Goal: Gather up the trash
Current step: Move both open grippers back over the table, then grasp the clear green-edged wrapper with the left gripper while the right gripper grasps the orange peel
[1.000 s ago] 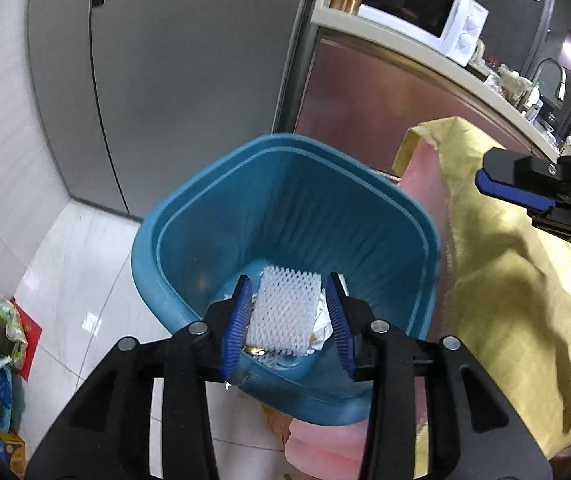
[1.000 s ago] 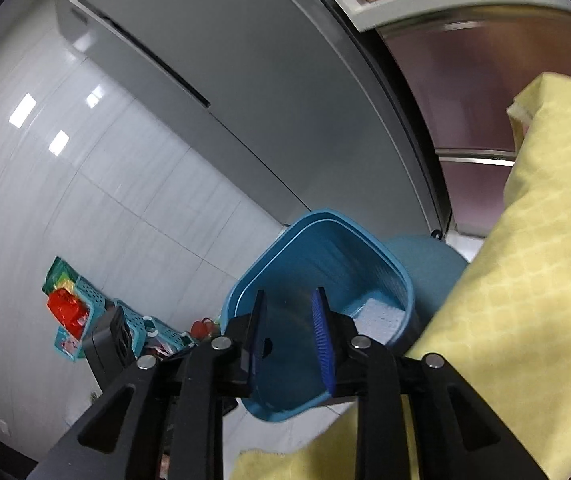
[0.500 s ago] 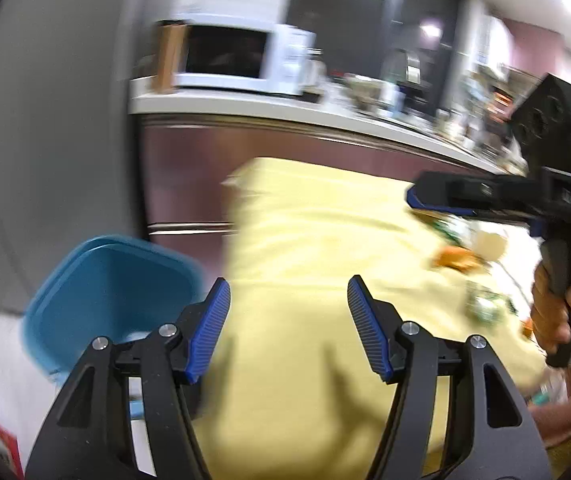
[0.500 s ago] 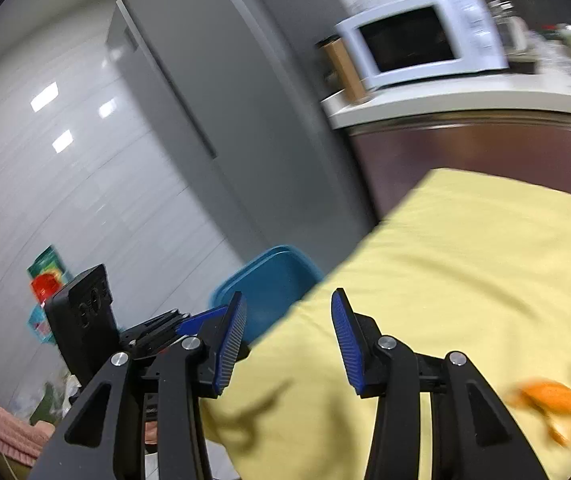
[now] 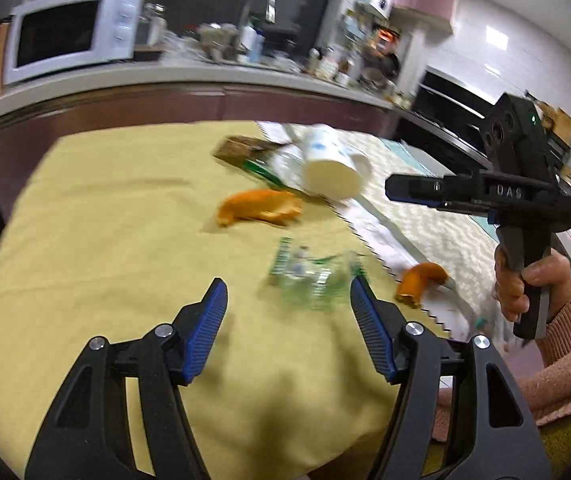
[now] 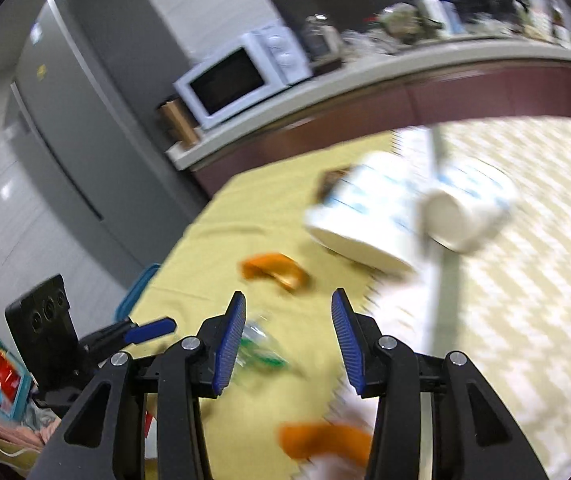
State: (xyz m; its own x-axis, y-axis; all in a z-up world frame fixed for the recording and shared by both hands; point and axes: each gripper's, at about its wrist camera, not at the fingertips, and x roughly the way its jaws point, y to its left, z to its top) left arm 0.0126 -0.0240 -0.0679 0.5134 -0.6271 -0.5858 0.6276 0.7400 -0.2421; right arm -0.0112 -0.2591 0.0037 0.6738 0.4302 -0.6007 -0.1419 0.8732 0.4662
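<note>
Between our fingers: nothing; the left gripper (image 5: 287,314) is spreading its jaws wider over bare yellow cloth, and the right gripper (image 6: 287,334) hangs parted and empty too.
Left fingers: the blue pads (image 5: 207,330) touch nothing; the crumpled clear-and-green wrapper (image 5: 313,280) lies just ahead of them, toward the right pad.
Right fingers: released, above the table (image 6: 205,248), with an orange peel (image 6: 275,272) ahead and another orange scrap (image 6: 323,440) blurred low between the arms.
Trash left on the table: we count the wrapper, a large peel (image 5: 259,208), a smaller peel (image 5: 421,282) on the white zigzag-edged paper (image 5: 381,240), two tipped paper cups (image 6: 365,216) and a brown packet (image 5: 237,150) behind them.
Bin: only a blue sliver (image 6: 137,292) shows past the table's left edge, well apart from both grippers; we cannot tell what is in it.
Progress: we judge the job far from finished, since all the litter we see sits uncollected.
Next, as we judge: the wrapper is closest to the left jaws, the near peel to the right.
Person: a hand in a pink sleeve (image 5: 525,284) holds the right gripper's handle.
</note>
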